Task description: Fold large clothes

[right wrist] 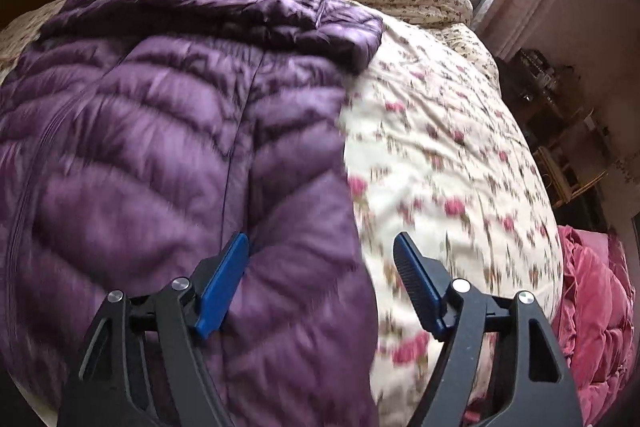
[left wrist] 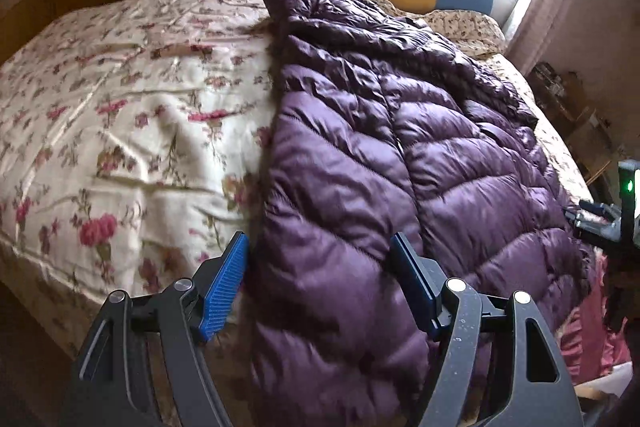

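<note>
Left wrist view — purple puffer jacket (left wrist: pixel 400 147) on floral bedspread (left wrist: pixel 120 107), both grippers' fingers (left wrist: pixel 224 291) spread, empty.

Both wrist views angled down, close, sharing purple jacket (left wrist: pixel 400 167)

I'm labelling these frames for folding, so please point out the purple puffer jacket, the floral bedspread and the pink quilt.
purple puffer jacket (left wrist: pixel 460 155): left wrist view, quilted front panel.
floral bedspread (left wrist: pixel 120 99): left wrist view, bare stretch left of the jacket.
pink quilt (right wrist: pixel 592 299): right wrist view, crumpled edge beside the bed.
</note>
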{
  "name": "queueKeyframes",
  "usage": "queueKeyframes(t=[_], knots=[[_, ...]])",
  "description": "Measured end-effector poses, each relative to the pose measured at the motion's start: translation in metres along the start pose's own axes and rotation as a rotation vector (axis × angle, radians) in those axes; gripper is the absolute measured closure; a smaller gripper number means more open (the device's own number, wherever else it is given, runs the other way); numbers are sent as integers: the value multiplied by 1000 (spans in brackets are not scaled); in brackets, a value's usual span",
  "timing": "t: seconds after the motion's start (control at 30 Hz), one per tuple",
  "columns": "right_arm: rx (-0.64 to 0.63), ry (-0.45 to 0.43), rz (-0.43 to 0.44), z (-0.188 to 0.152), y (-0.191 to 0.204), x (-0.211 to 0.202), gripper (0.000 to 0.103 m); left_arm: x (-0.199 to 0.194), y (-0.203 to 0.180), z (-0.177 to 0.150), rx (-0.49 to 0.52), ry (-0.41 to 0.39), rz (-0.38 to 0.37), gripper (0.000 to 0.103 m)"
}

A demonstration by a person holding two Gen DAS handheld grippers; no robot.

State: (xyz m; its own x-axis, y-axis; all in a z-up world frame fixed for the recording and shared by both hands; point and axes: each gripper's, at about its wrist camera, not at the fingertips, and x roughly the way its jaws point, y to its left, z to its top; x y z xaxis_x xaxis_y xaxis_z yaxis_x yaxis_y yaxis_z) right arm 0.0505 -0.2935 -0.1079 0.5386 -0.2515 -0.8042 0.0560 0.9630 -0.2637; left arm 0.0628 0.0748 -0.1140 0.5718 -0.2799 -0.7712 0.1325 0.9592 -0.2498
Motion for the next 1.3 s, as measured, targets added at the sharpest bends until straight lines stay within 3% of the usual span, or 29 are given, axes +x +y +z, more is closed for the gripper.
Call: queueKeyframes(t=[0.23,0.4,0.5,0.7,0.87,1.07,1.3], knots=[[32,48,79,-29,-7,-12,41,-6,4,-19,-23,44,-15,38],[8,53,133,-39,-1,-20,65,-6,7,-25,-44,52,-24,39],[-7,50,155,-43,4,-23,77,-7,7,-26,-38,53,-29,46],[-39,40,183,-45,10,-27,94,-12,2,-30,-5,58,-51,80],[-58,22,178,-41,9,-34,98,-21,-4,-28,19,44,-62,94],[-89,-31,182,-20,5,-57,99,-43,-5,-11,7,-11,-112,97],[-91,-138,186,33,-4,-83,100,-58,-9,35,-13,-98,-182,98]])
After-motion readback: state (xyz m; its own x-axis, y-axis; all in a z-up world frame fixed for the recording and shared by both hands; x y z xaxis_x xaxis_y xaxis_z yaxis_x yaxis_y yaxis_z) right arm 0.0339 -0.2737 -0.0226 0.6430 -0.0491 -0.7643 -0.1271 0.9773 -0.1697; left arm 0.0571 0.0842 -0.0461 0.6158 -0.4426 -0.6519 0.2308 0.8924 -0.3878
